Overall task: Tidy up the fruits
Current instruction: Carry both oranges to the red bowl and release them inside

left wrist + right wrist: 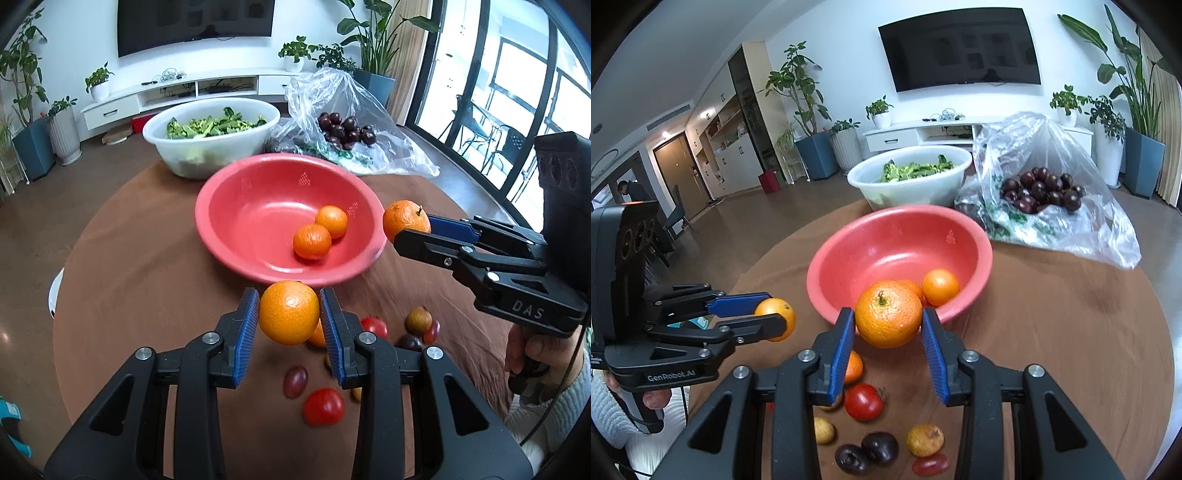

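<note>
Left wrist view: the left gripper (289,314) was clamped on a round orange mandarin (289,312) just short of the red plastic bowl (221,236), which held two small oranges (320,232). The right gripper (888,328) gripped a larger stemmed orange (888,314) near the bowl's rim. Risk, as a judgement: both hands converging on one bowl could collide, or a smooth fruit could slip from the ribbed blue pads (248,325) onto the loose cherry tomatoes (323,406) on the brown round table (129,277).
</note>
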Motion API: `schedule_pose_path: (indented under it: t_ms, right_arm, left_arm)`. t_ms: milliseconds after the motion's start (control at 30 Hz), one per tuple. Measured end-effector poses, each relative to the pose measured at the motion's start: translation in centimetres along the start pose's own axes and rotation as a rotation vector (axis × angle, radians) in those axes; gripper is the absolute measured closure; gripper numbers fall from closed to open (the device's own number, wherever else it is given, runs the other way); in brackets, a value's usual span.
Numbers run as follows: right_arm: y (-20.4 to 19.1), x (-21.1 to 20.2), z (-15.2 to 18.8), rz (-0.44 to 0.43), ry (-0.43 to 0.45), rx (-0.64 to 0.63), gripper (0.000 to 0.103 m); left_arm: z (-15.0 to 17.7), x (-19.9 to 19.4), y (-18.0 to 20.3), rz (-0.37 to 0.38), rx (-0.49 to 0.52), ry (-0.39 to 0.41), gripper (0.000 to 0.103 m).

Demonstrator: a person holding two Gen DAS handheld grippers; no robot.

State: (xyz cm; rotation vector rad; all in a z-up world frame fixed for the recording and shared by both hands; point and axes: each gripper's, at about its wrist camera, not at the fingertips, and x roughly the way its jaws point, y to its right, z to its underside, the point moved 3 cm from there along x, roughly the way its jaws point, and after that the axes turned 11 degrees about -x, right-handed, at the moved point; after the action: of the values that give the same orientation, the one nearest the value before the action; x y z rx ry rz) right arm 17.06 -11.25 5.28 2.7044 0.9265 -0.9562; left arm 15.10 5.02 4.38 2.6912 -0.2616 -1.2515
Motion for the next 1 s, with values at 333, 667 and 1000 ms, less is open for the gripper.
schedule_pose_path:
  t_ms: [333, 667, 1000]
  right_arm:
    - [0.2, 1.6, -0.8, 0.011, -0.012, -0.014, 0.063]
    - [0.5, 3.6, -1.0, 0.036, -0.049, -0.043, 0.063]
    - [0.5, 4.9, -0.4, 0.083, -0.090, -0.086, 0.063]
  left_arm:
    - [-2.3, 1.3, -0.4, -0.024, 0.016, 0.015, 0.071]
    - [-3.7, 2.9, -0.1, -0.059, 0.060, 0.026, 0.071]
    - [-4.2, 4.6, -0.4, -0.060, 0.062, 0.019, 0.069]
